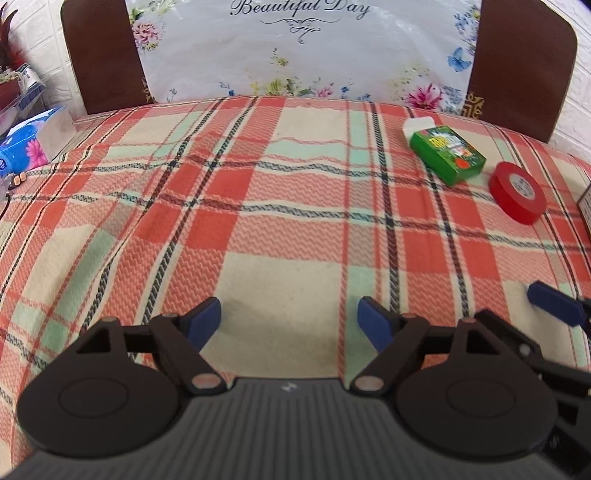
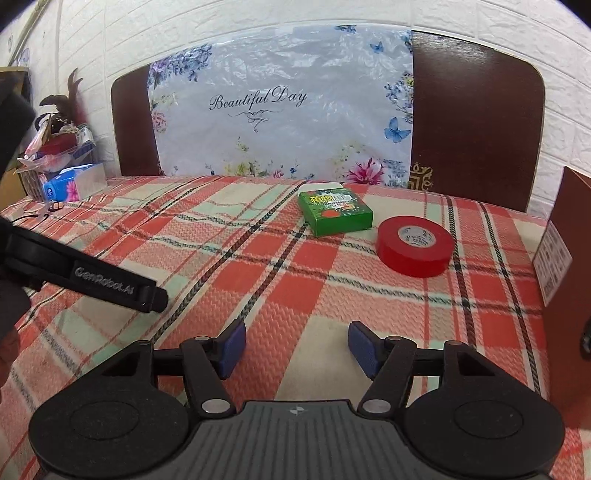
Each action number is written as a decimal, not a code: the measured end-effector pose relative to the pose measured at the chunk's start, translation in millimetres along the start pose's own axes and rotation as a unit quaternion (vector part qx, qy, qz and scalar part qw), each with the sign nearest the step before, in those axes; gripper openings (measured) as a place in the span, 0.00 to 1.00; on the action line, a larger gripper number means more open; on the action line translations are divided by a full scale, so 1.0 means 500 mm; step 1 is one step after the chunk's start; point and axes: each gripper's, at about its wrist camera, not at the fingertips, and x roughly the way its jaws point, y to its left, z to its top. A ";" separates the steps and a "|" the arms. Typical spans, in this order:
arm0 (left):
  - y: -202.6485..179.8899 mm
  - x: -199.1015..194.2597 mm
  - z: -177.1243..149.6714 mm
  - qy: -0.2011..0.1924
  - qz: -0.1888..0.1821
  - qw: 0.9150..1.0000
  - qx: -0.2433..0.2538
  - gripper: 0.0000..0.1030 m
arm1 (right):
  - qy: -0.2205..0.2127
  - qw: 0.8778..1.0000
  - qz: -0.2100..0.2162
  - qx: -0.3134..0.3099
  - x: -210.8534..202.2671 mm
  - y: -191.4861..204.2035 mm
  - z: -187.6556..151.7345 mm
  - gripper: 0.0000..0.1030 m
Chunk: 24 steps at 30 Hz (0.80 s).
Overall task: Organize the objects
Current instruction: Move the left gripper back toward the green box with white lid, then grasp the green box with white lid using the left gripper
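Surface: a plaid cloth (image 2: pixel 280 280) in red, cream and pale green with dark lines covers the whole top; it lies in slight wrinkles
Back edge: a dark wooden headboard (image 2: pixel 476 122) stands there; a clear floral sheet (image 2: pixel 280 122) printed "Beautiful Day" hangs over its middle
Room: a white brick-pattern wall (image 2: pixel 258 22) rises behind the headboard
Far left corner: a blue tissue pack (image 2: pixel 74 182) lies at the cloth's edge; cluttered packets and dark feathers sit behind it
Right edge: a brown cardboard box (image 2: pixel 565 254) stands upright, a white label on its side
Green box (image 2: pixel 334 216): lies flat near the back edge, right of centre, white flap open
Red tape roll (image 2: pixel 415 245): lies flat just beside the green box, toward the right edge; apart from it
Left gripper (image 1: pixel 289 325): jaws wide apart over bare cloth; nothing between them
Right gripper (image 2: pixel 297 349): jaws partly apart; empty, well short of the tape
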 end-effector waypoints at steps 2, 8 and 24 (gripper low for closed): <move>0.002 0.003 0.001 -0.001 0.000 1.000 -0.001 0.83 | 0.000 1.000 -0.001 -0.001 0.013 -0.001 0.007 0.60; 0.004 0.009 0.007 -0.003 0.000 1.000 -0.003 0.84 | 0.000 1.000 -0.001 -0.003 0.037 -0.004 0.020 0.63; 0.029 0.062 0.007 -0.124 -0.007 0.992 -0.028 0.97 | -0.048 0.996 -0.051 -0.048 0.175 -0.028 0.125 0.75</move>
